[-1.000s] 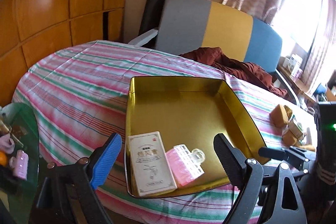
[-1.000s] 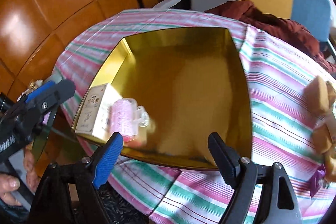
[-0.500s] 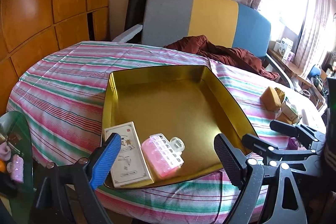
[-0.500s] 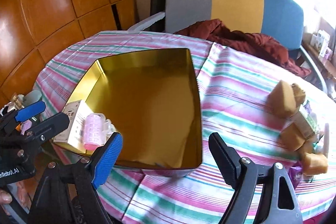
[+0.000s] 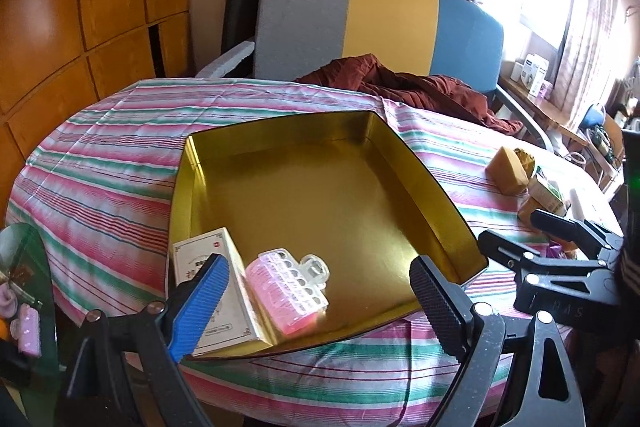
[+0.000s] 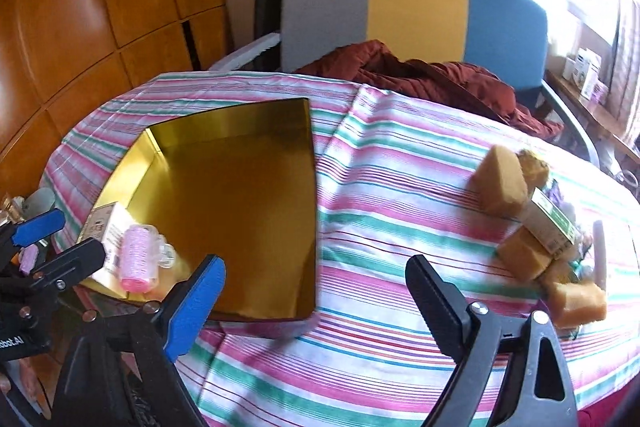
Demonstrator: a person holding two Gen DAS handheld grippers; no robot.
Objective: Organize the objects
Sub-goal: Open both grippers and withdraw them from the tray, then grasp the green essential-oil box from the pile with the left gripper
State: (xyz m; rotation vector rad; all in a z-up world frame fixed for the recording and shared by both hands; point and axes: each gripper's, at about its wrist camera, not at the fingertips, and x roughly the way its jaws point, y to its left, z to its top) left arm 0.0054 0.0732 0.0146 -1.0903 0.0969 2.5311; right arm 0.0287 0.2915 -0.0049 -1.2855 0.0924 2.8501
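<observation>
A: We see a round table under a striped cloth (image 5: 100, 163), wood panelling on the left, a grey, yellow and blue chair (image 5: 376, 23) at the far side with a dark red garment (image 5: 420, 87) on it, and curtains by a bright window on the right.

B: We find the gold tray (image 5: 424, 179) on the cloth's left part. In its near left corner the white box (image 5: 224, 311) lies flat, long axis running near to far; the pink hair roller (image 5: 288, 291) lies just right of it, touching.

A: Our left gripper (image 5: 316, 303) hovers over them, jaws opening, nothing between.

B: Our right gripper (image 6: 316, 303) also opens, empty, over bare cloth right of the tray. The tan blocks (image 6: 500, 183) and green-labelled packet (image 6: 552, 223) sit at the far right, well apart from it.
</observation>
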